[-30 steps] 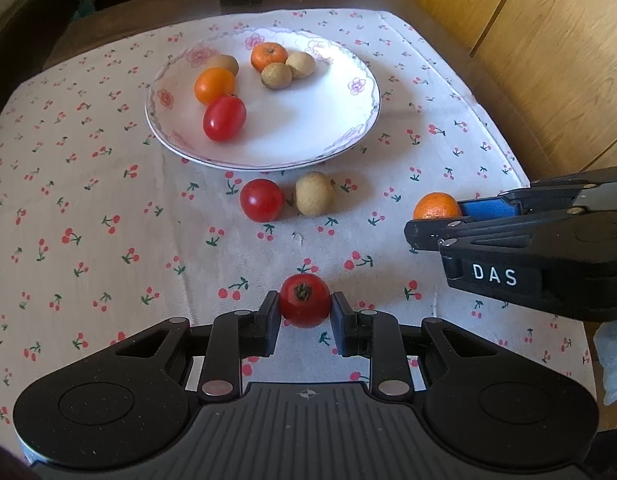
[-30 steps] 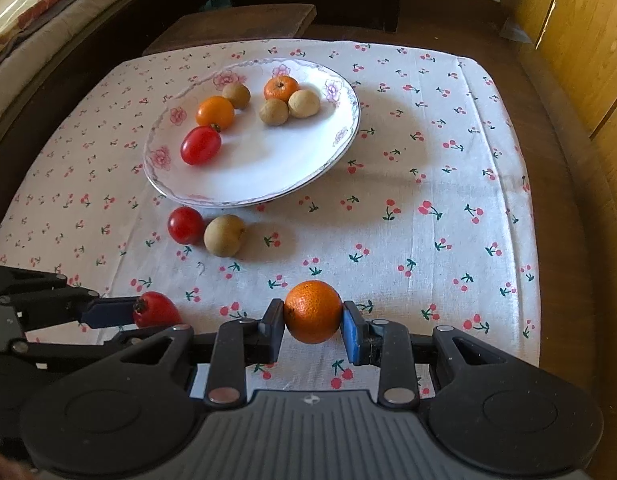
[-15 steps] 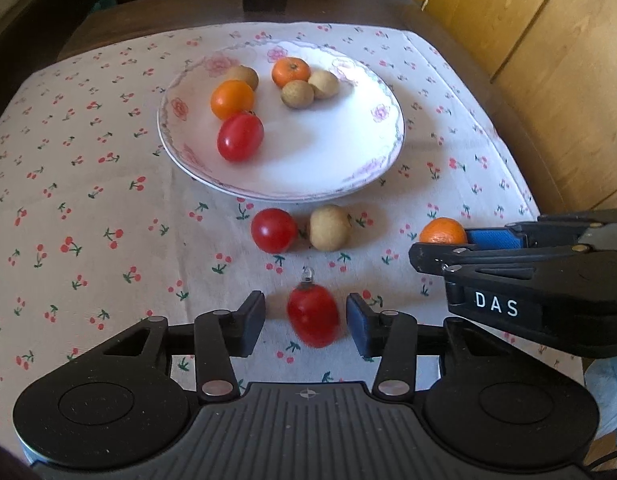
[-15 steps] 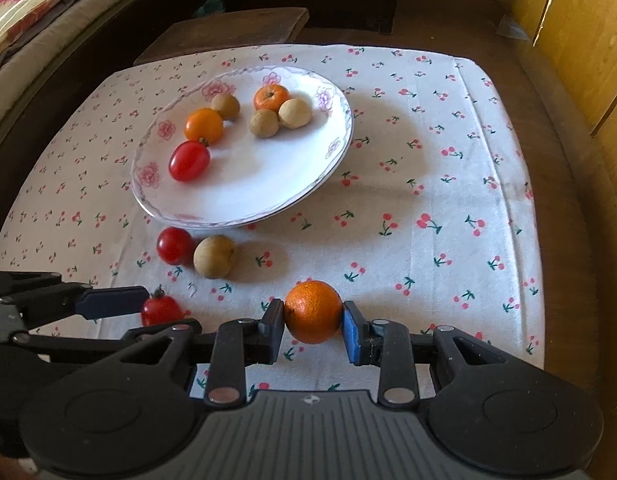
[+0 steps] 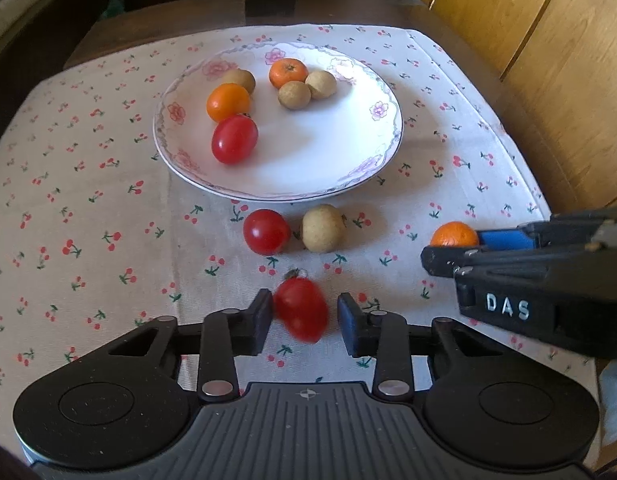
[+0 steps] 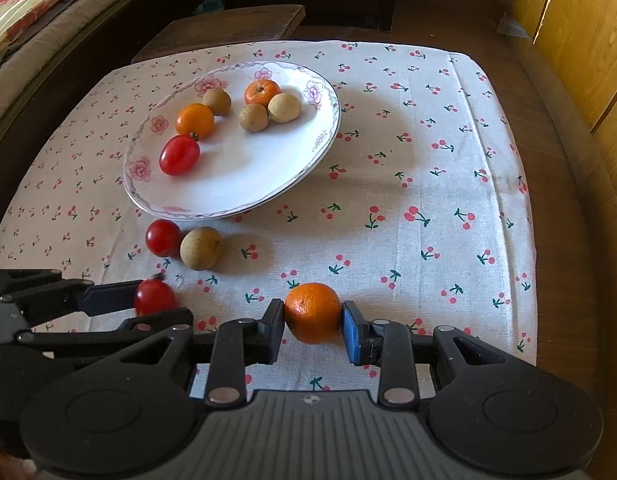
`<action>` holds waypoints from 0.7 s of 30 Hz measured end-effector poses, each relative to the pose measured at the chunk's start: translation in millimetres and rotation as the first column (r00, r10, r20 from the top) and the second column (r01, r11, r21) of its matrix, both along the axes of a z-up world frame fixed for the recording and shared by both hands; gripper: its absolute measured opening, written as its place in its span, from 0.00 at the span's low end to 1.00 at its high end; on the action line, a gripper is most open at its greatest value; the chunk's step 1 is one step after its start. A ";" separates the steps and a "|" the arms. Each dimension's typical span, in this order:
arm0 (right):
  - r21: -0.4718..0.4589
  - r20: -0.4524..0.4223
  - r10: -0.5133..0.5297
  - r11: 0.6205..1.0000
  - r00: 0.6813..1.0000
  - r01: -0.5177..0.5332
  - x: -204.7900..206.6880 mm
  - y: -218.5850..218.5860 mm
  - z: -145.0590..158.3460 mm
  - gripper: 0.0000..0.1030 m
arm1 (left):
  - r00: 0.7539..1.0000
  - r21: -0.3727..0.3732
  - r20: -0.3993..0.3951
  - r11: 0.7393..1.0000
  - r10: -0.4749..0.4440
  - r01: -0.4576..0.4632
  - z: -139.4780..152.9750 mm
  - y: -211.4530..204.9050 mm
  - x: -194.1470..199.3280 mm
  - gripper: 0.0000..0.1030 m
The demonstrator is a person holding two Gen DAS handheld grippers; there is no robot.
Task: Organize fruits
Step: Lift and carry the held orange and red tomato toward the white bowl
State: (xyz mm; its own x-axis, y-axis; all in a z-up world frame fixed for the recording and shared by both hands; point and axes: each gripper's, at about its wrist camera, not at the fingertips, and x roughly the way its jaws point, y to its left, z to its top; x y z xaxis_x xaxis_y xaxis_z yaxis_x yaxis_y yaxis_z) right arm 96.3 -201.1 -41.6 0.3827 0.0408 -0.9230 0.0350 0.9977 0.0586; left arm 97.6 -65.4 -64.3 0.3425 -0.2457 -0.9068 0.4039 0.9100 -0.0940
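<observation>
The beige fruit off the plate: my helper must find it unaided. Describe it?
Start at the floral plate. On the cherry-print cloth before its near rim, a round tomato and the beige fruit sit together. It alone is tan and matte.

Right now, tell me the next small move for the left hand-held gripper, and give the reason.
Probably close the left hand-held gripper fully on the red tomato. Its jaws have just been closing, but a gap shows on the right side and the tomato looks blurred, so it is not yet secure. The right hand-held gripper already grips its orange, and the plate has room.
</observation>
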 end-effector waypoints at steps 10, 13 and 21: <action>0.014 0.030 -0.007 1.000 1.000 0.007 -3.6 2.1 8.8 0.31 | 1.000 -0.030 0.001 0.999 0.024 -0.024 8.1 8.6 -3.6 0.33; 0.023 0.045 -0.004 1.000 0.999 0.003 -4.6 4.0 13.8 0.31 | 1.000 -0.038 0.010 0.999 0.018 -0.017 13.0 10.0 -7.8 0.33; 0.041 0.079 0.001 0.999 0.997 -0.004 -1.6 7.6 23.2 0.31 | 0.999 -0.077 0.032 0.997 0.023 -0.020 26.9 13.9 -10.5 0.33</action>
